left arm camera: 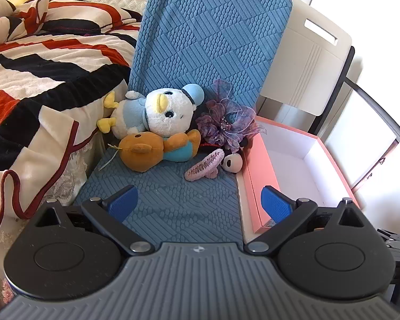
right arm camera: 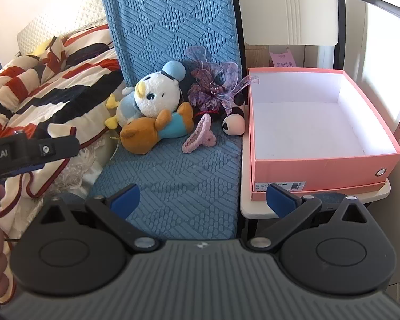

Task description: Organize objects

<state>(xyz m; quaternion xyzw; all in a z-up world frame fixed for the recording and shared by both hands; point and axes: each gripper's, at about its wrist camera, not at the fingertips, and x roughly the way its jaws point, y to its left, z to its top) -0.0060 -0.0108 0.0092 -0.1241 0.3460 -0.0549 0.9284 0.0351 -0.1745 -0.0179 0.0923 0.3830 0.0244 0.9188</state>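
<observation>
On a blue-covered chair seat [left arm camera: 173, 200] lie a white and blue duck plush [left arm camera: 160, 109], a brown bear plush [left arm camera: 152, 149], a purple fabric flower [left arm camera: 226, 117], a pink hair claw [left arm camera: 204, 165] and a small pink-faced plush [left arm camera: 232, 162]. They also show in the right wrist view: duck [right arm camera: 152, 96], bear [right arm camera: 152, 130], flower [right arm camera: 213, 88], claw [right arm camera: 200, 134], small plush [right arm camera: 233, 124]. An empty pink box [right arm camera: 320, 160] stands on the white chair to the right. My left gripper [left arm camera: 200, 202] and right gripper [right arm camera: 202, 197] are open and empty, near the seat's front.
A striped red, black and white blanket [left arm camera: 40, 80] covers the bed on the left. The pink box [left arm camera: 256, 181] rests on a white chair [right arm camera: 256, 210] with a white backrest [left arm camera: 312, 61]. The left gripper's body [right arm camera: 26, 149] shows at the left of the right wrist view.
</observation>
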